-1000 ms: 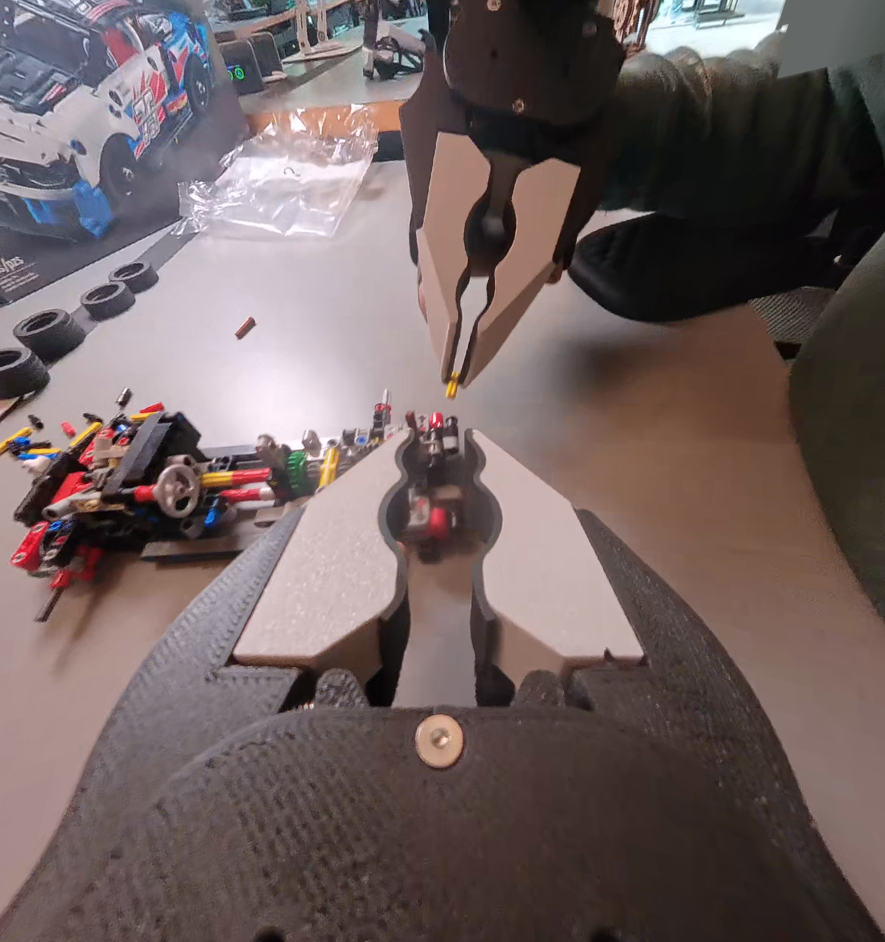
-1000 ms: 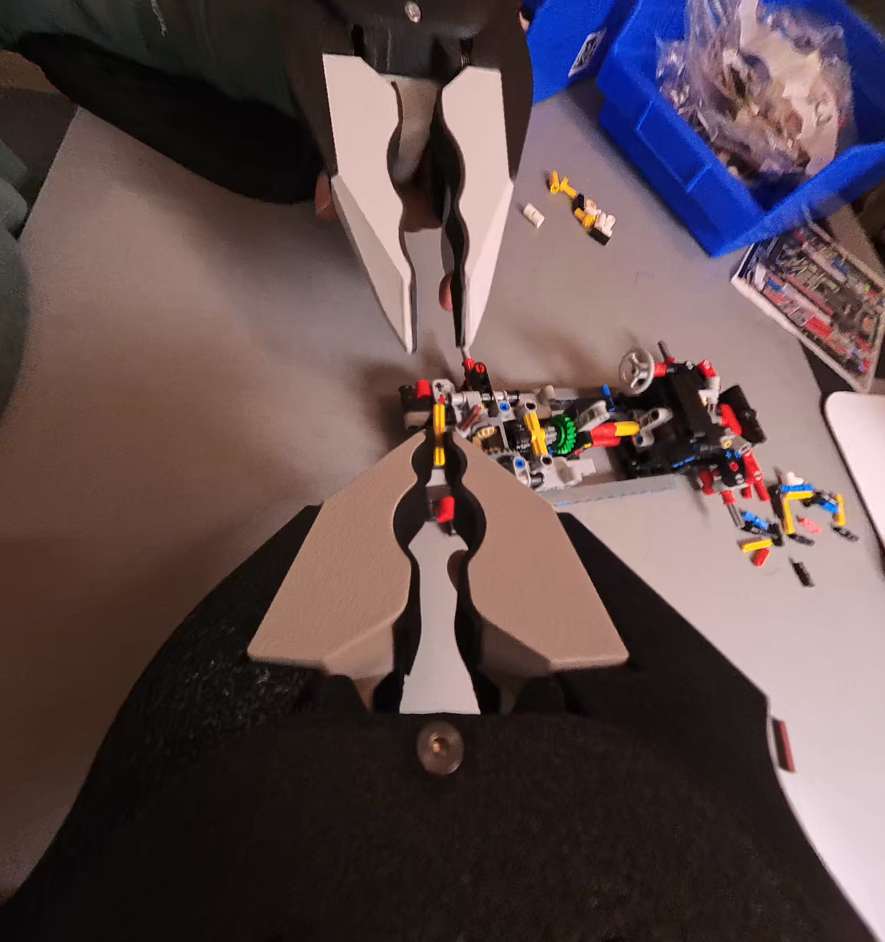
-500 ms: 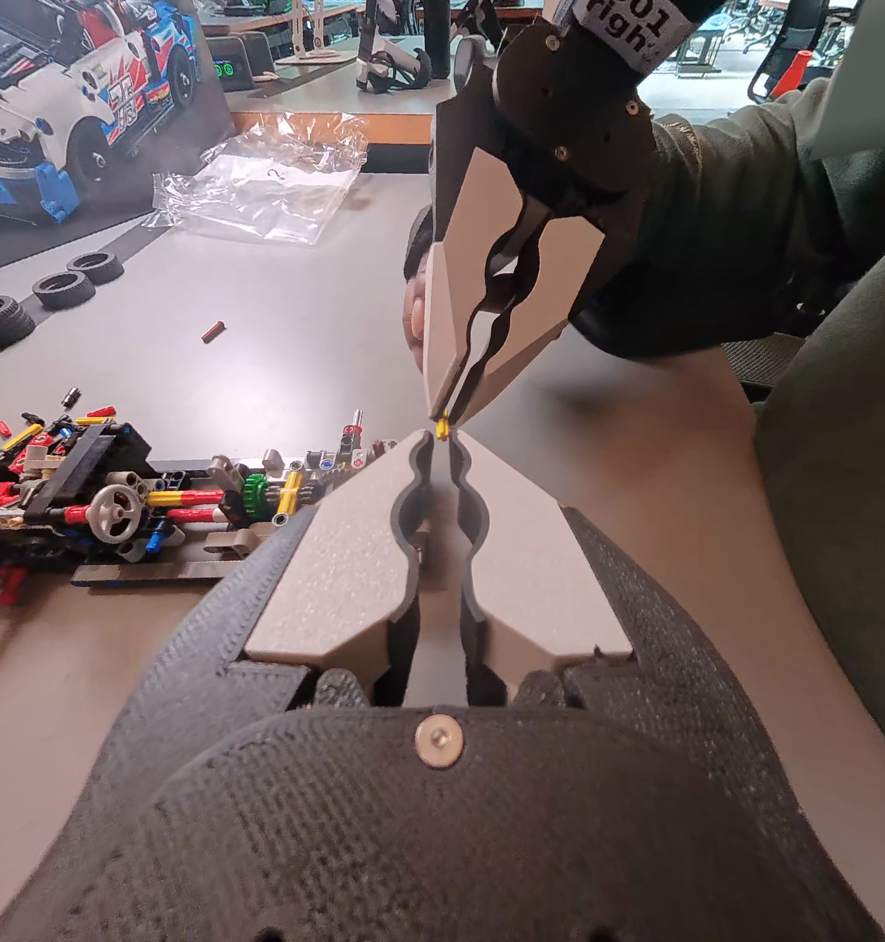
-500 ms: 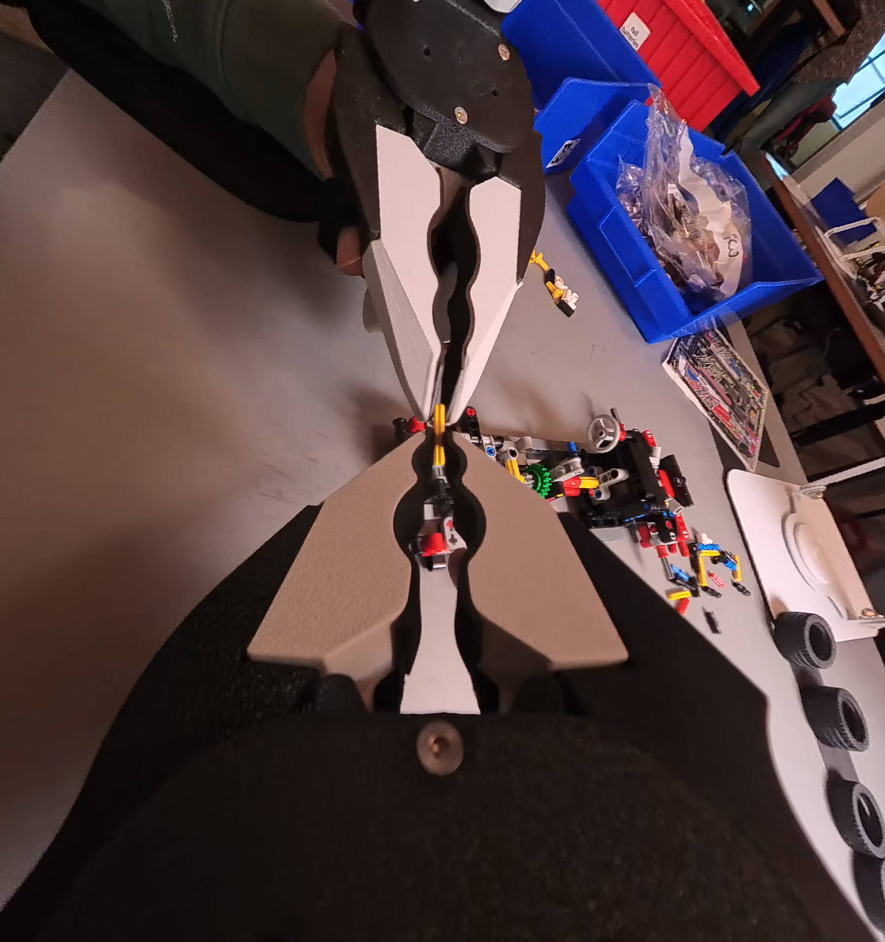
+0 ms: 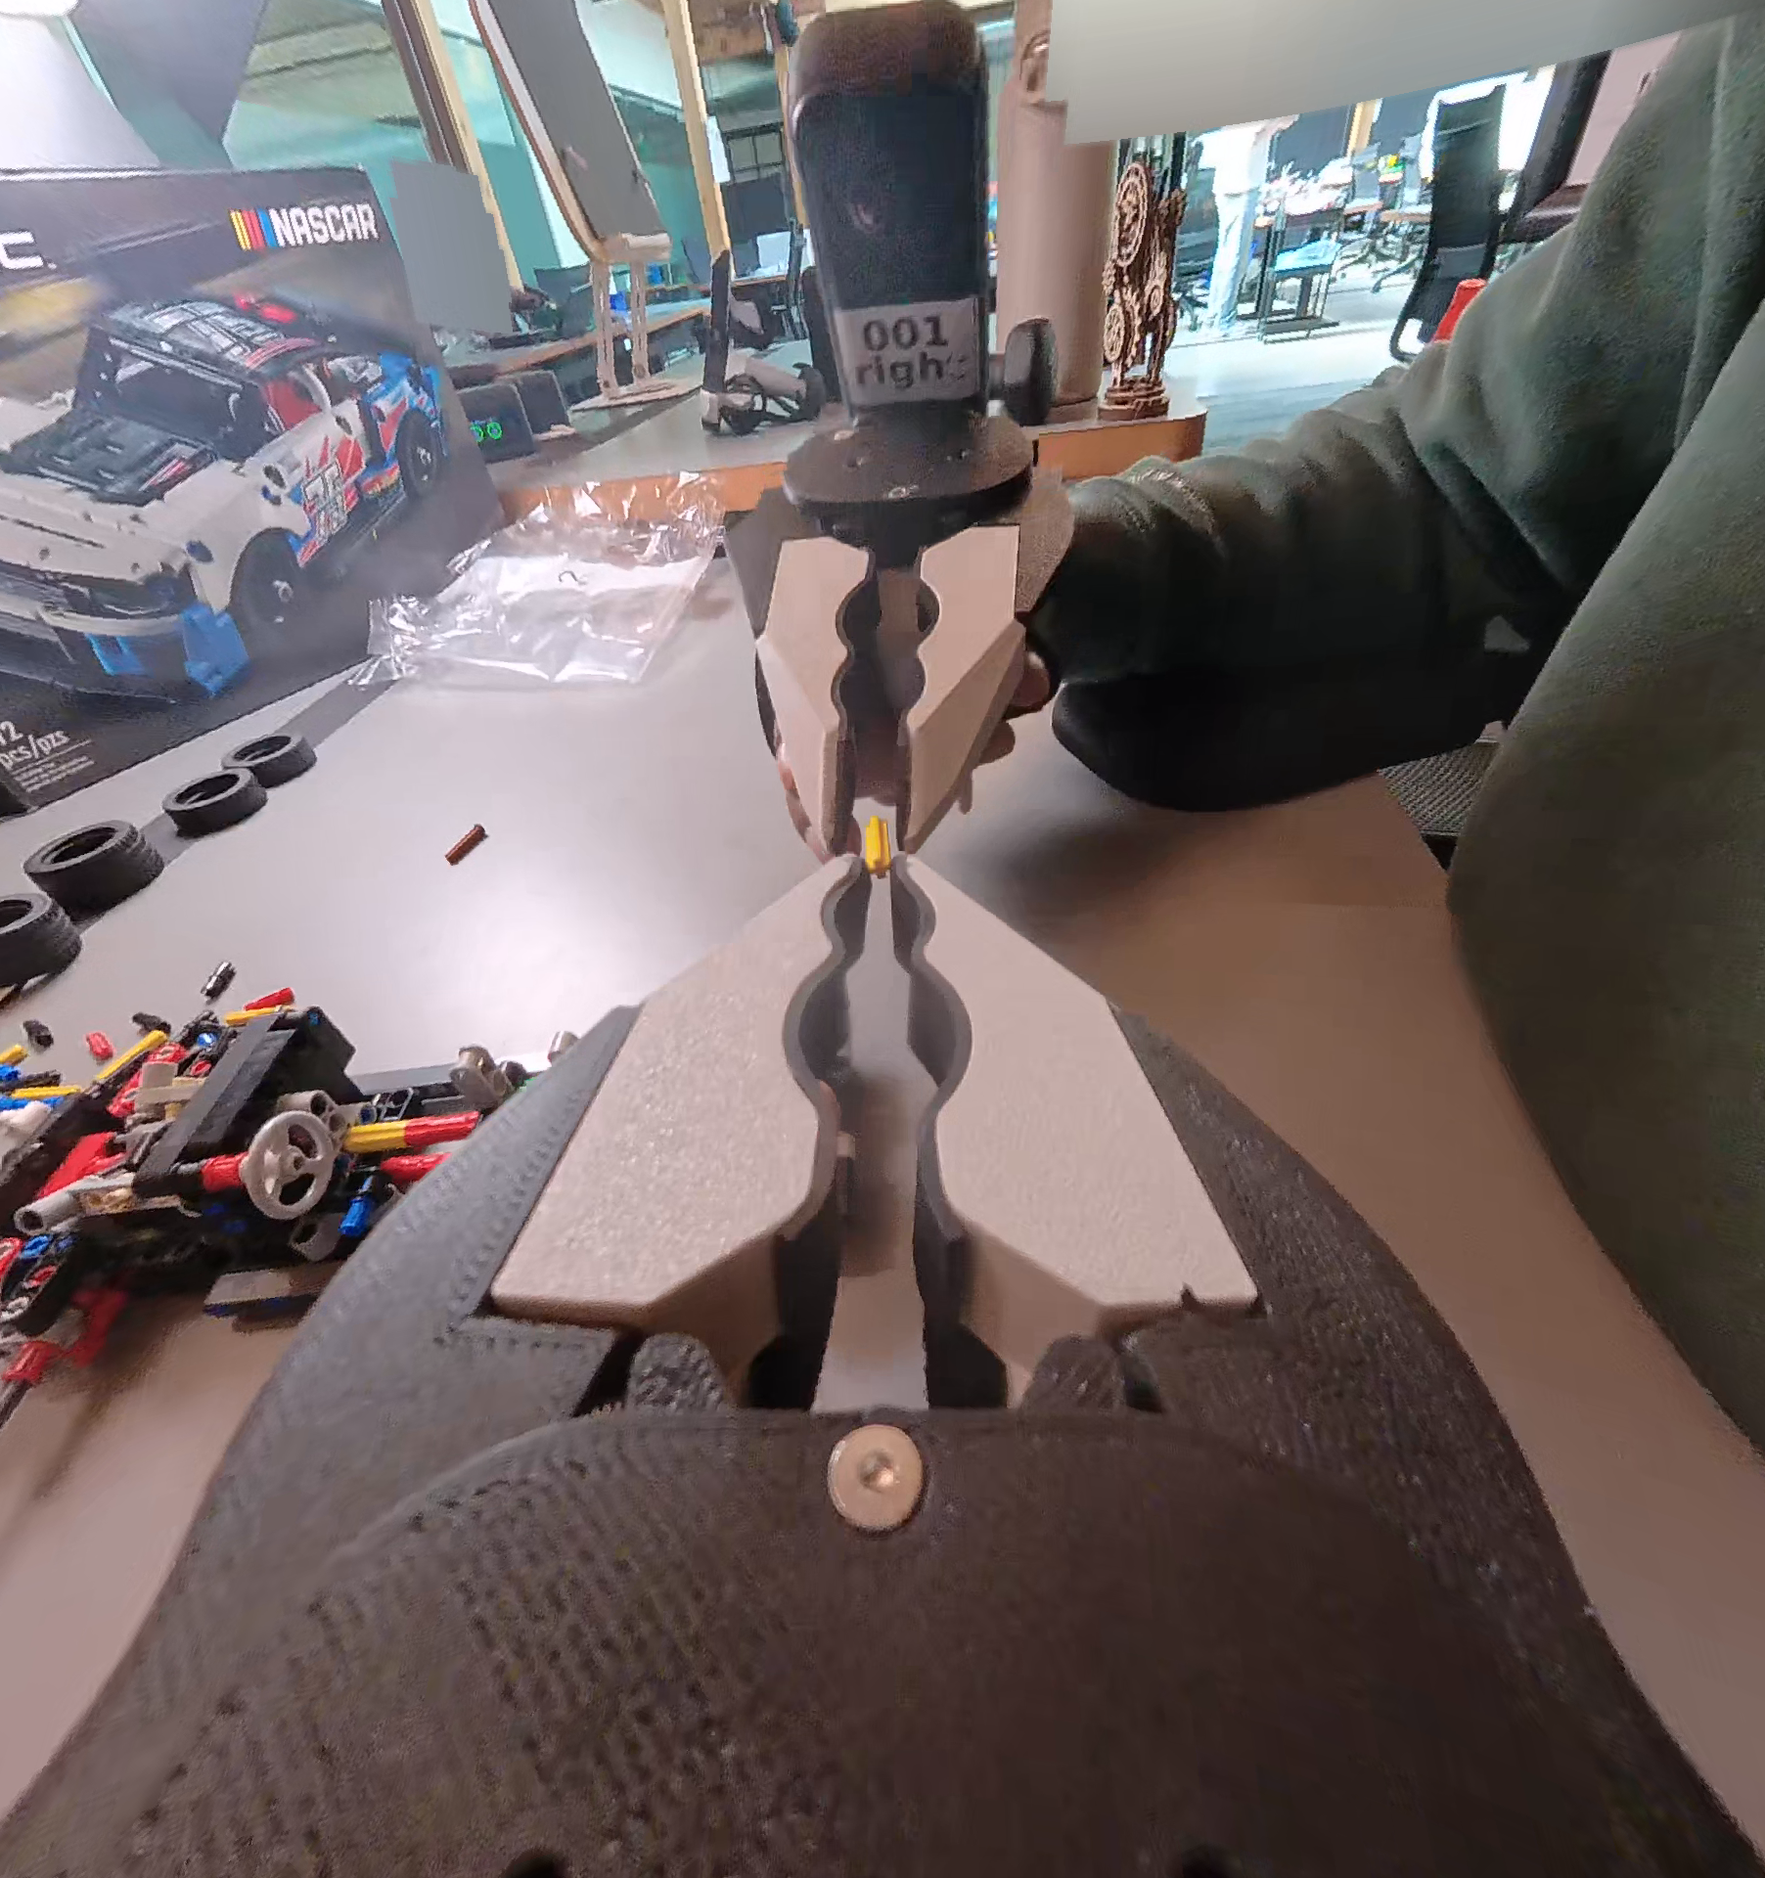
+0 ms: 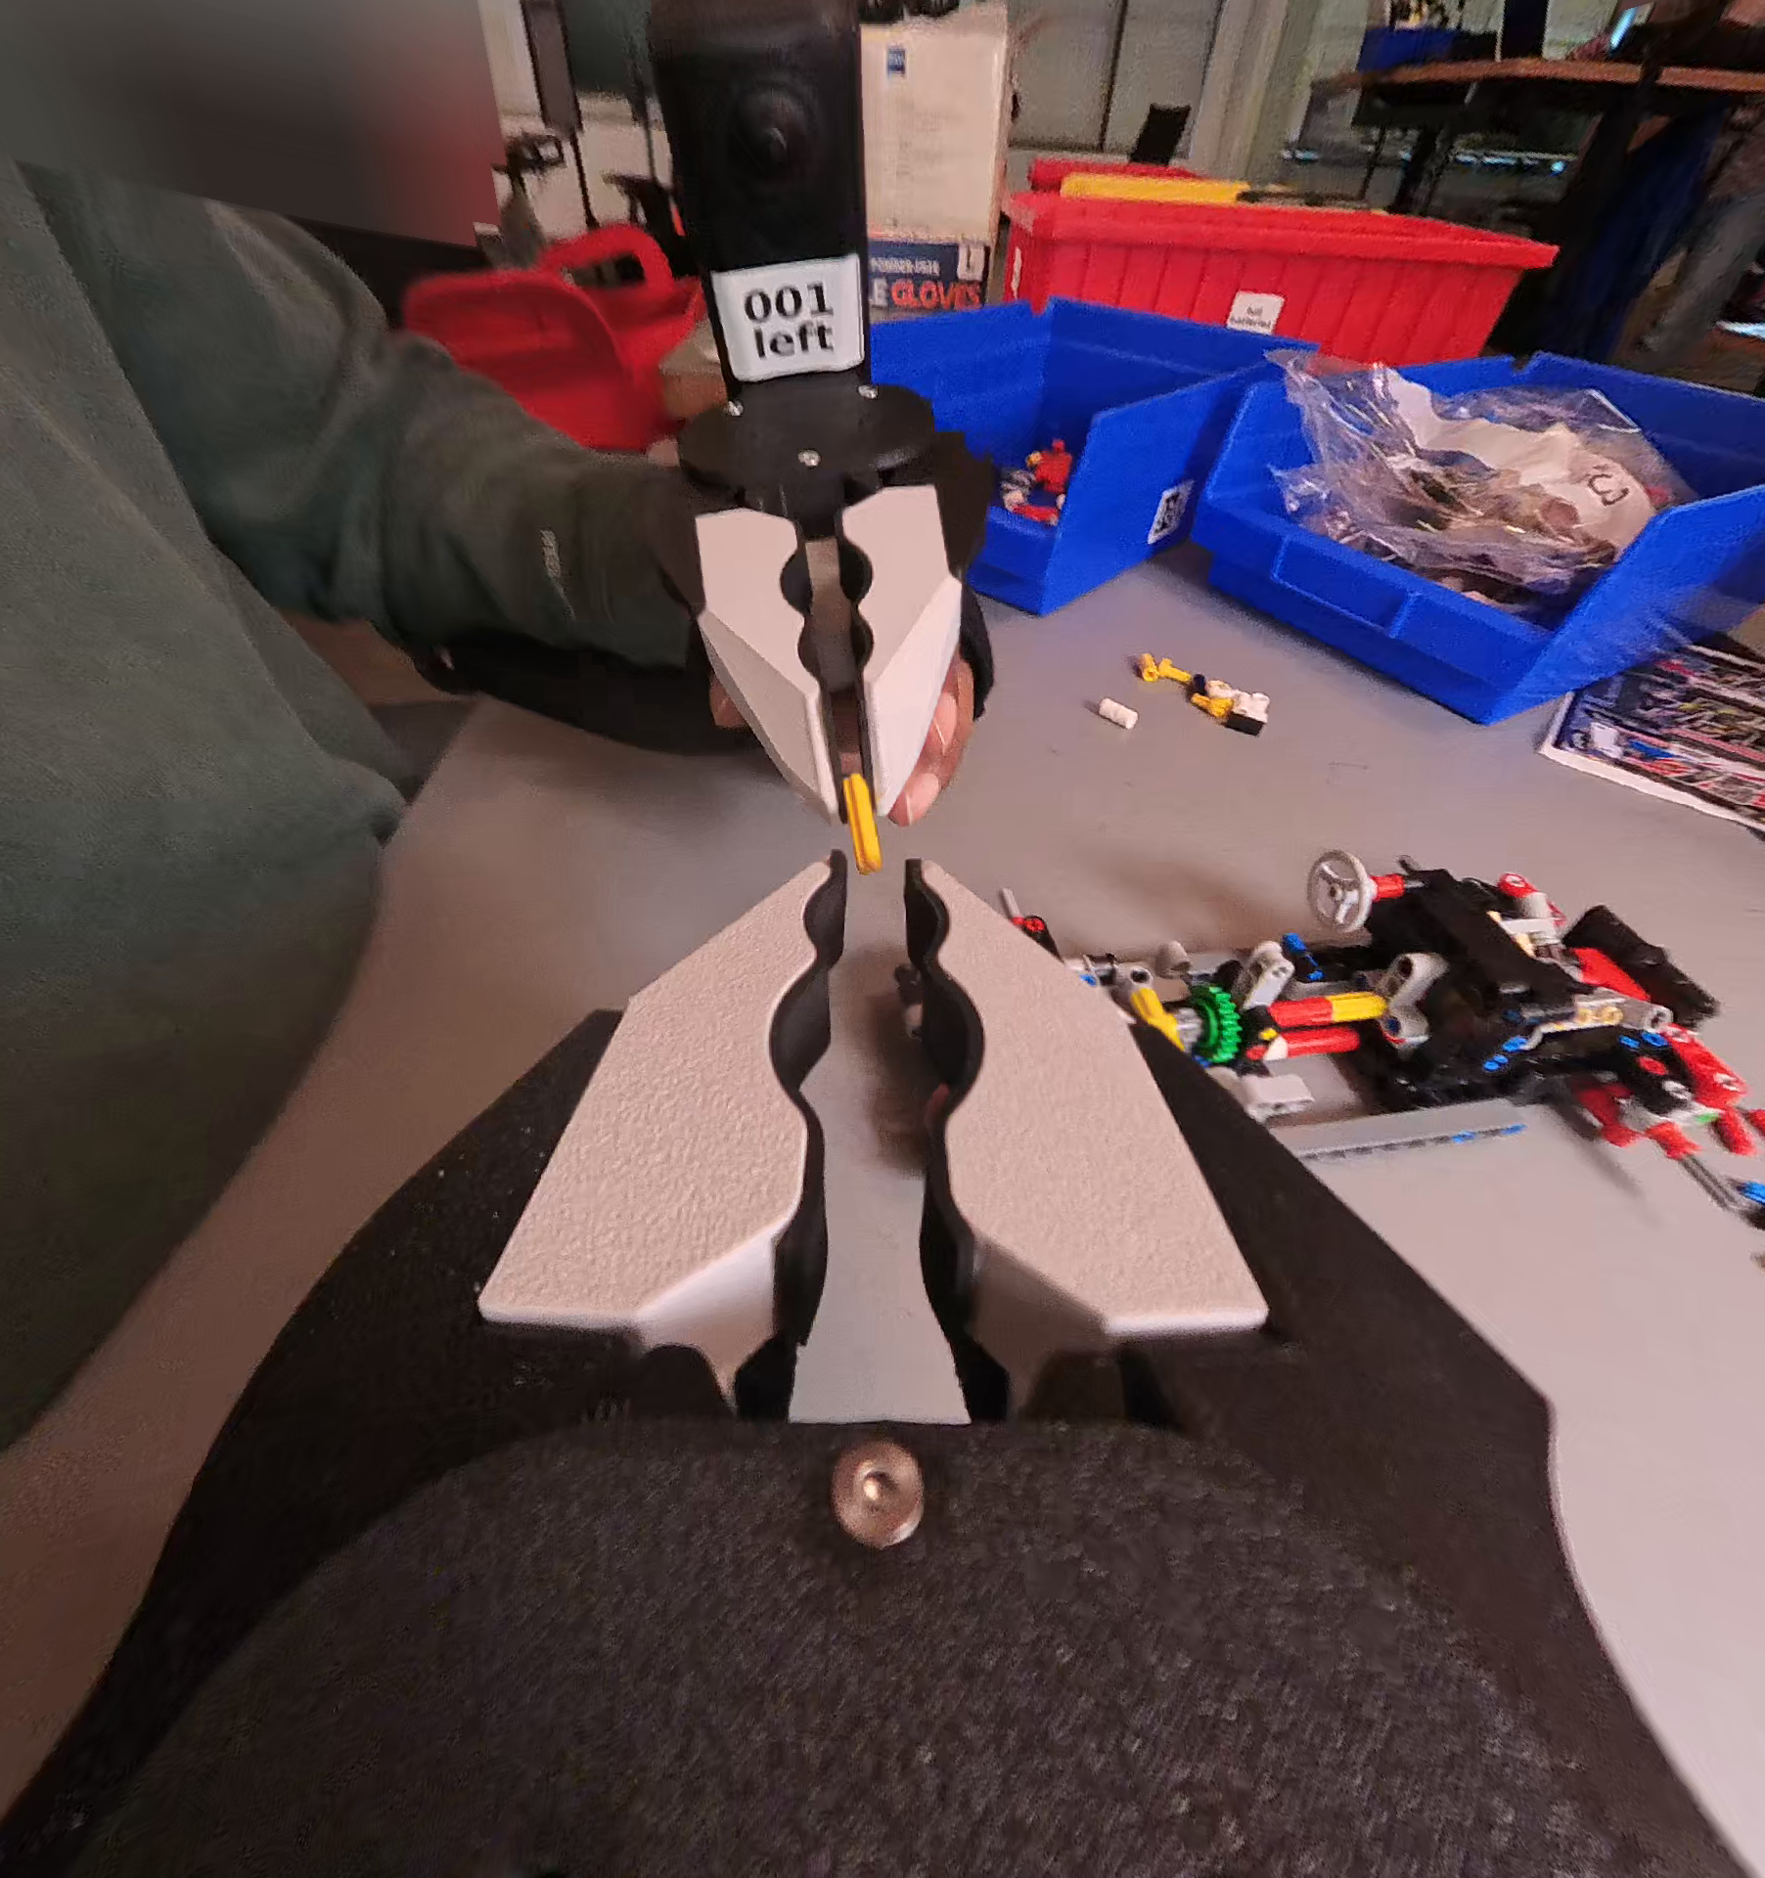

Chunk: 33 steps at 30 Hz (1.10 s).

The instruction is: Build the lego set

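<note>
A short yellow axle (image 6: 861, 821) is pinched in the tips of my left gripper (image 6: 858, 805), which is shut on it and held above the table. In the left wrist view the axle (image 5: 875, 850) sticks out just past my left gripper (image 5: 868, 876). My right gripper (image 6: 873, 869) faces it tip to tip. Its jaws stand apart on either side of the axle's free end, not gripping it. It also shows in the left wrist view (image 5: 870, 838). The part-built car chassis (image 6: 1448, 1001) lies on the grey table, off to the side (image 5: 248, 1169).
Several black tyres (image 5: 96, 864), the set's box (image 5: 177, 427), a clear bag (image 5: 553, 600) and a brown pin (image 5: 466, 843) lie on one side. Blue bins (image 6: 1519, 579), a red bin (image 6: 1265, 264), a booklet (image 6: 1712, 732) and loose pieces (image 6: 1204, 699) lie on the other. A person's green sleeves are close by. Left and right tips are no more than a few centimetres apart.
Both grippers rose from the chassis and levelled out, tip to tip. The yellow axle passed from my right gripper to my left. The right jaws opened.
</note>
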Each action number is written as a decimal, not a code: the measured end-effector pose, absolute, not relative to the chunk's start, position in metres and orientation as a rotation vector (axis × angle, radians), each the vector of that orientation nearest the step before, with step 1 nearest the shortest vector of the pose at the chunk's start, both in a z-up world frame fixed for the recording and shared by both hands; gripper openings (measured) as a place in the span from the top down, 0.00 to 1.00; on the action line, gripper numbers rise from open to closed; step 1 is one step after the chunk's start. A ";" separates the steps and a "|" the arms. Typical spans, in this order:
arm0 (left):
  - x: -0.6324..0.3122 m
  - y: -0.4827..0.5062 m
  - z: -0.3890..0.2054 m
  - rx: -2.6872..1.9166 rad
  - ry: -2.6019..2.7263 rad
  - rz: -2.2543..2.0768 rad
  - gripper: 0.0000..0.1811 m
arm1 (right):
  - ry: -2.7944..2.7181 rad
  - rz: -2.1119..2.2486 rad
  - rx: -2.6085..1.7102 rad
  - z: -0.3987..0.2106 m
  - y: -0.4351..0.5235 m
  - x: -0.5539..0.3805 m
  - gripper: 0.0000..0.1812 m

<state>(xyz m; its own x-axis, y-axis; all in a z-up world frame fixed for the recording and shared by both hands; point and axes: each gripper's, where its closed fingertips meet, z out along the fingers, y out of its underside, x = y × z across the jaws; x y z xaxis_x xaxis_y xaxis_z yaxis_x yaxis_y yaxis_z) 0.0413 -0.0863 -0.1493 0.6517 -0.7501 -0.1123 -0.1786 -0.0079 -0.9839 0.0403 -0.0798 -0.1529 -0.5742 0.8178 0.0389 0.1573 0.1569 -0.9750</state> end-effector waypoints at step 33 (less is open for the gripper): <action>0.018 -0.059 -0.220 -1.858 0.918 -0.149 0.87 | -1.915 1.395 -1.076 -0.191 -0.025 0.053 1.00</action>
